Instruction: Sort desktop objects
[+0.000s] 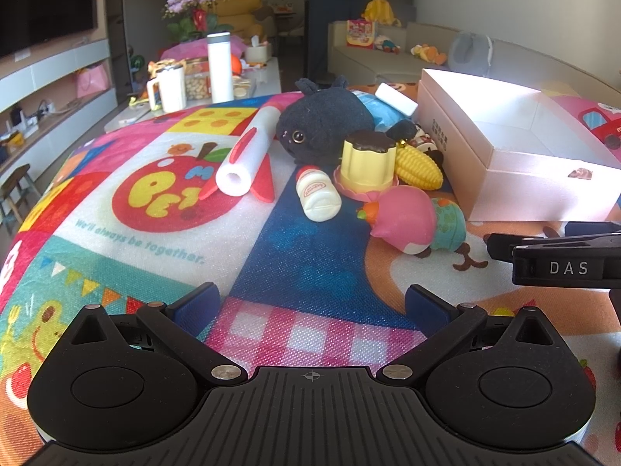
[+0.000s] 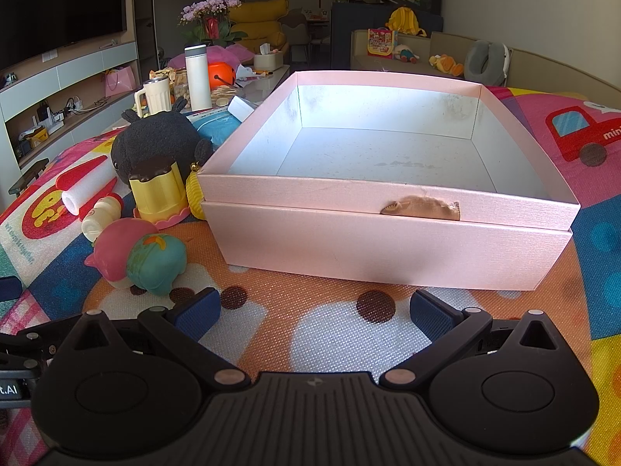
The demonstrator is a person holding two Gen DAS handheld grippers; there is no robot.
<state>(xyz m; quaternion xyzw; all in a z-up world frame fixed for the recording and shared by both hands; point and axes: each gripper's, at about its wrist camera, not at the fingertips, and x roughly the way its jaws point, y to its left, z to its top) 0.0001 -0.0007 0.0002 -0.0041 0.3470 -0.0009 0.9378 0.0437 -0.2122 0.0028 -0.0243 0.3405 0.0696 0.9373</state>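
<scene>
A pile of toys lies on the colourful mat left of an open pink box [image 1: 516, 163] [image 2: 388, 233], which holds nothing. In the pile are a black plush [image 1: 322, 120] [image 2: 155, 143], a white foam rocket [image 1: 244, 155] [image 2: 83, 184], a small white bottle [image 1: 318, 194] [image 2: 99, 219], a yellow pudding toy [image 1: 366, 163] [image 2: 157, 190], a corn cob [image 1: 417, 165], and a pink and teal squishy toy [image 1: 411, 223] [image 2: 143, 256]. My left gripper [image 1: 312, 306] is open, short of the bottle. My right gripper [image 2: 314, 310] is open, facing the box's front wall.
The other gripper's black body [image 1: 559, 260] juts in at the right of the left wrist view. Beyond the mat's far edge stands a low table with a white tumbler [image 1: 220, 68] [image 2: 198, 77], a mug [image 1: 167, 87] and snacks. A sofa [image 2: 427, 54] with toys lines the back.
</scene>
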